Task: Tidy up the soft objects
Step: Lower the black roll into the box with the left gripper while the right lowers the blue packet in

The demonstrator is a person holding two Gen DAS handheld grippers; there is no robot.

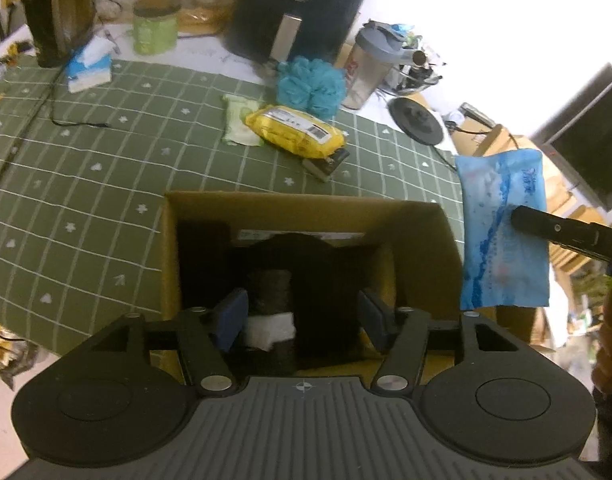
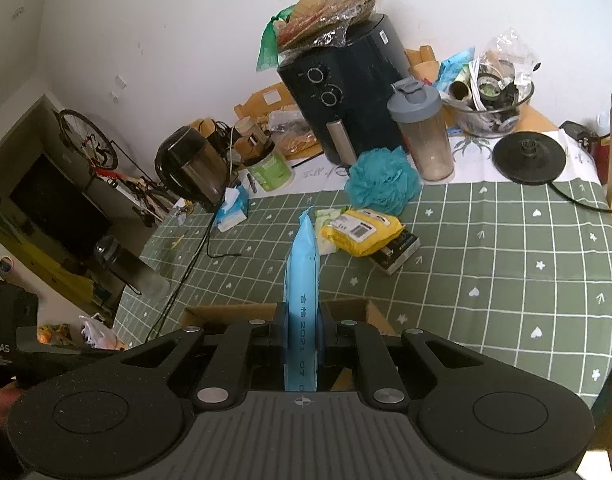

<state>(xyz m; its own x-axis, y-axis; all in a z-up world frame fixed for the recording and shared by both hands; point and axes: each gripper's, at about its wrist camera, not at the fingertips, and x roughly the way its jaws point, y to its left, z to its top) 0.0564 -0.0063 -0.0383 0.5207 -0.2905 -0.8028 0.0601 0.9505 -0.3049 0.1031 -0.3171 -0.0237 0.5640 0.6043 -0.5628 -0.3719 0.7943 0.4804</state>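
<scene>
An open cardboard box (image 1: 418, 236) stands on the green checked tablecloth; dark items and a white piece lie inside it. My left gripper (image 1: 301, 318) is open and empty, its pads just above the box's opening. My right gripper (image 2: 303, 334) is shut on a blue tissue pack (image 2: 303, 272), held edge-on above the box (image 2: 233, 312); the pack also shows in the left wrist view (image 1: 502, 232), hanging to the right of the box. On the cloth beyond lie a yellow pack (image 1: 293, 130), a pale green pack (image 1: 235, 120) and a teal bath pouf (image 1: 310, 86).
A black air fryer (image 1: 301, 8), a shaker bottle (image 1: 370, 68), a kettle (image 1: 59, 8), a green tub (image 1: 153, 30) and a blue-white tissue pack (image 1: 87, 68) stand along the back. A black cable (image 1: 65, 120) crosses the cloth. A black round base (image 2: 528, 158) sits at right.
</scene>
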